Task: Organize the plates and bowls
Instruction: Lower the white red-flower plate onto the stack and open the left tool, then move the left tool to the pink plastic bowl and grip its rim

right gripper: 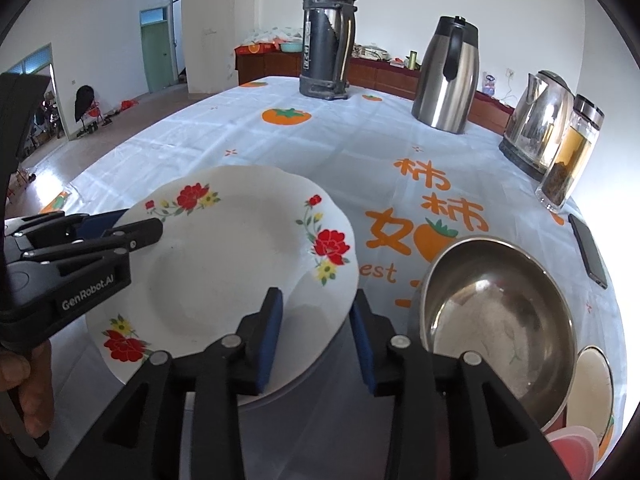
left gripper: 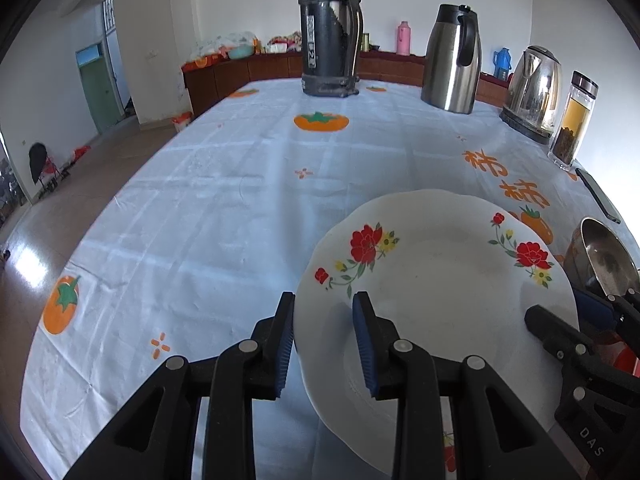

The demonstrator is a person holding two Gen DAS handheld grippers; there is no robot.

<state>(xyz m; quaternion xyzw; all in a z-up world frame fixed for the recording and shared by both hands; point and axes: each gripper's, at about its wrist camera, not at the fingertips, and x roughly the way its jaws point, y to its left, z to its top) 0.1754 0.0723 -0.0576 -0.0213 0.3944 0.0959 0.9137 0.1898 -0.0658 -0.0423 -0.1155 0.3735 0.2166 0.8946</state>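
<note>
A white plate with red flowers [left gripper: 440,280] [right gripper: 224,272] hangs slightly above the tablecloth, a grey shadow under its near edge. My left gripper [left gripper: 324,300] is shut on its left rim; in the right wrist view this gripper [right gripper: 136,222] comes in from the left, one finger over the rim and one under. My right gripper [right gripper: 316,300] straddles the plate's right rim with its jaws open, the pads not pressing. In the left wrist view the right gripper [left gripper: 560,308] reaches in from the right. A steel bowl [right gripper: 500,320] [left gripper: 600,256] sits just right of the plate.
At the table's far side stand a dark thermos [right gripper: 326,40], a steel jug [right gripper: 446,76], a kettle [right gripper: 536,120] and a tea bottle [right gripper: 572,152]. A phone [right gripper: 588,248] lies at the right edge. A red dish [right gripper: 576,448] sits near the bowl. A hand [right gripper: 24,380] holds the left gripper.
</note>
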